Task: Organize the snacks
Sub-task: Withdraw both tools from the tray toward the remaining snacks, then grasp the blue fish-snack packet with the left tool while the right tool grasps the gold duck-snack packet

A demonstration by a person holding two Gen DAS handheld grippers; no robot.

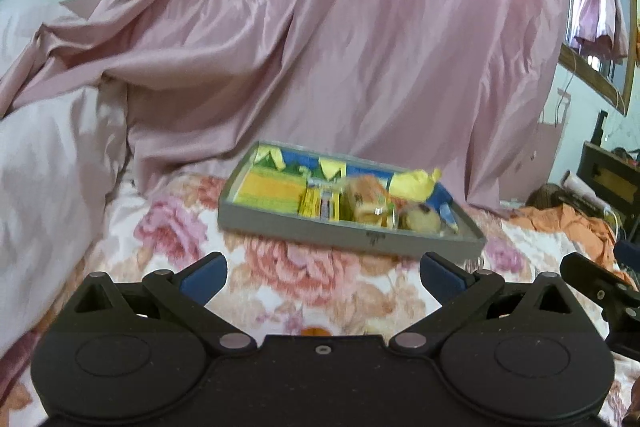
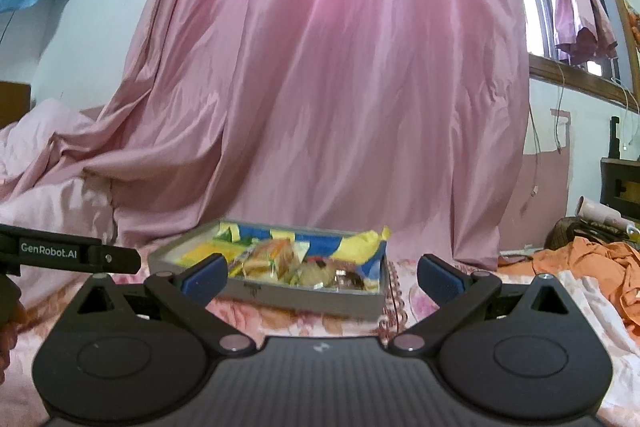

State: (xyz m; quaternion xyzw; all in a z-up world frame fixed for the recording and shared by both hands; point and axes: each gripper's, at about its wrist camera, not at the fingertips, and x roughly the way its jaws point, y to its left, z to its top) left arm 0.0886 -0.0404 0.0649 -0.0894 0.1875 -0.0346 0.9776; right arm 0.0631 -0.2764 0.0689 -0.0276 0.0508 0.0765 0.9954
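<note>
A grey tray lies on the floral bedspread, ahead of both grippers. It holds several snack packets: a flat yellow-green packet at its left, a yellow wrapper at the back right, small wrapped cakes in the middle. In the right wrist view the same tray shows those snacks piled inside. My left gripper hovers short of the tray, open, nothing between its blue pads. My right gripper is also open and empty, just before the tray's near wall.
A pink satin curtain drapes down behind the tray onto the bed. A pale pink blanket is heaped at the left. Orange cloth and dark furniture lie to the right. The other gripper's body shows at the left edge.
</note>
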